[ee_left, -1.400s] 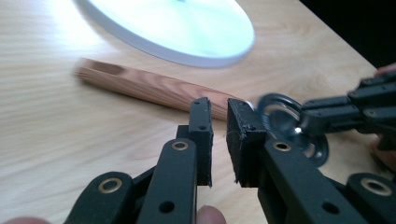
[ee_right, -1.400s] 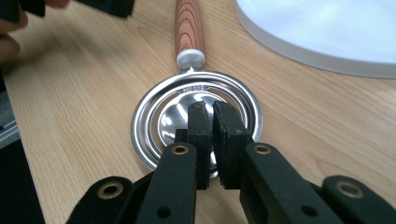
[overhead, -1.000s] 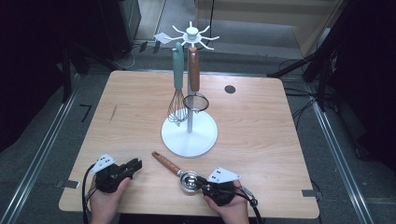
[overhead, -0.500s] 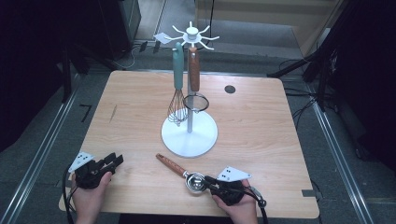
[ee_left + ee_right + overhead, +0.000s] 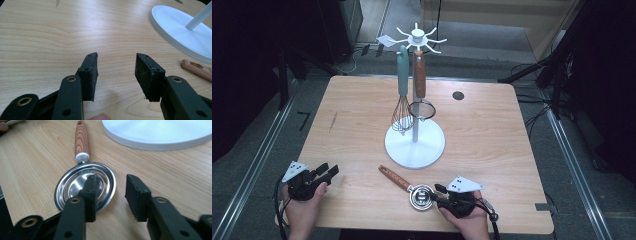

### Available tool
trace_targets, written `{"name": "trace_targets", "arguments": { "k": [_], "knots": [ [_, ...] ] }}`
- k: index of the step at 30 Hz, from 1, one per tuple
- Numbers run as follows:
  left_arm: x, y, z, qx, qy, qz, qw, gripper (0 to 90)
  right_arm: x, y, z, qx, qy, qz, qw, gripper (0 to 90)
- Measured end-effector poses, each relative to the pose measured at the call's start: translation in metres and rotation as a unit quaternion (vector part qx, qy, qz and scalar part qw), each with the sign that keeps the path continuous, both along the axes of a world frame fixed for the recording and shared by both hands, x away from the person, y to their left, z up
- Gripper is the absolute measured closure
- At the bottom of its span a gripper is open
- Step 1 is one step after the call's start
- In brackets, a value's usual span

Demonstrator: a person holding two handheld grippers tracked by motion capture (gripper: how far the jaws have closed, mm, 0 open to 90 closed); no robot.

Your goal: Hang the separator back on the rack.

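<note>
A utensil with a wooden handle (image 5: 394, 178) and a round metal head (image 5: 420, 195) lies flat near the table's front edge. My right gripper (image 5: 438, 192) sits just right of the head. Its jaws have just been opening; in the right gripper view (image 5: 113, 182) the left jaw hangs over the metal head (image 5: 65, 188), whose rim reaches into the gap, and the pads do not press on it. My left gripper (image 5: 330, 172) rests at the front left. Its jaws have also just been opening and nothing is between them (image 5: 116, 70).
A white utensil stand (image 5: 414, 147) rises mid-table, bearing a teal-handled whisk (image 5: 402, 107) and a wooden-handled strainer (image 5: 419, 75). Its base (image 5: 180, 32) lies ahead and right of the left gripper. A dark round hole (image 5: 458, 95) marks the far right of the tabletop.
My left hand has slid left toward the table's front left corner and its jaws have parted. The right gripper's jaws have spread apart beside the utensil's head, which stays where it was.
</note>
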State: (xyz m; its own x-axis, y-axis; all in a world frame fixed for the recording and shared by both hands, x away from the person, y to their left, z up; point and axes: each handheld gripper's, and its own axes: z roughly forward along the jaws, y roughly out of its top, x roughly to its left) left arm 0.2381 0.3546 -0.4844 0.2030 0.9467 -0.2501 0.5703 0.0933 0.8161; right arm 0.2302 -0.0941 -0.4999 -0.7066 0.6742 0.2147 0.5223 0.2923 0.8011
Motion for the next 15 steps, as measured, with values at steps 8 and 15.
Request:
{"name": "trace_targets", "arguments": {
  "k": [8, 15],
  "knots": [
    [0.0, 0.001, 0.001, -0.001, -0.001, -0.003, 1.0, 47.4, 0.007, 0.014, -0.005, -0.019, 0.02, 0.011, 0.9996, 56.6],
    [0.0, 0.0, 0.002, 0.009, -0.008, -0.007, 0.9999, 47.5, 0.007, 0.012, -0.005, -0.03, 0.015, 0.011, 0.9994, 67.4]
  ]
}}
